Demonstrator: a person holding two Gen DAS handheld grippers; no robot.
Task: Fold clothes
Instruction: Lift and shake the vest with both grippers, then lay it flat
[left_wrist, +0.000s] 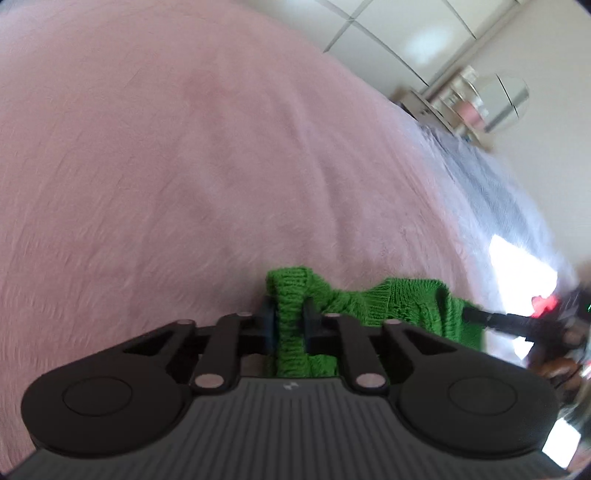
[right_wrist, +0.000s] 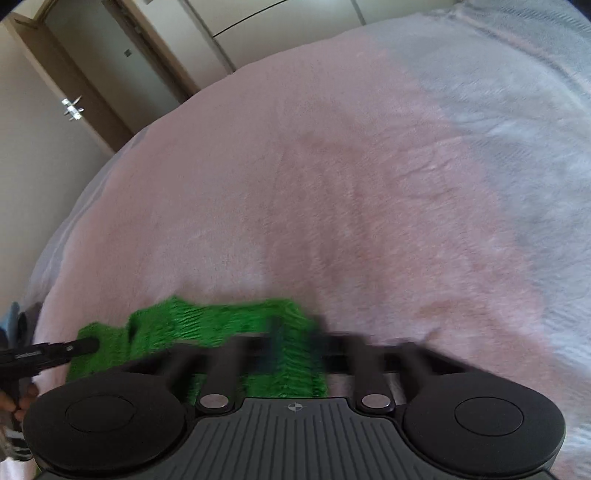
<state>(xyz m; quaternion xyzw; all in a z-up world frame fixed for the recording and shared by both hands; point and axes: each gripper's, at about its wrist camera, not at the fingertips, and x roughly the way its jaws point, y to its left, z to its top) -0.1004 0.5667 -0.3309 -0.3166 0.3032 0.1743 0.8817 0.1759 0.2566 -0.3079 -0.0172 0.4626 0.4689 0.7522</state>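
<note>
A green knitted garment (left_wrist: 388, 302) hangs stretched between my two grippers above a pink blanket (left_wrist: 166, 166). My left gripper (left_wrist: 290, 317) is shut on one ribbed edge of it. My right gripper (right_wrist: 293, 350) is shut on the other edge of the garment (right_wrist: 207, 325); this view is motion-blurred. The right gripper's tip shows at the right of the left wrist view (left_wrist: 476, 315), pinching the knit. The left gripper's tip shows at the left of the right wrist view (right_wrist: 88, 345). The rest of the garment hangs below, hidden by the gripper bodies.
The pink blanket (right_wrist: 351, 184) covers a bed, with a pale lilac cover (right_wrist: 524, 129) along one side. A brown door (right_wrist: 74, 74) and white wardrobe (right_wrist: 277, 22) stand beyond the bed. A small table with a round mirror (left_wrist: 502, 99) is at the far corner.
</note>
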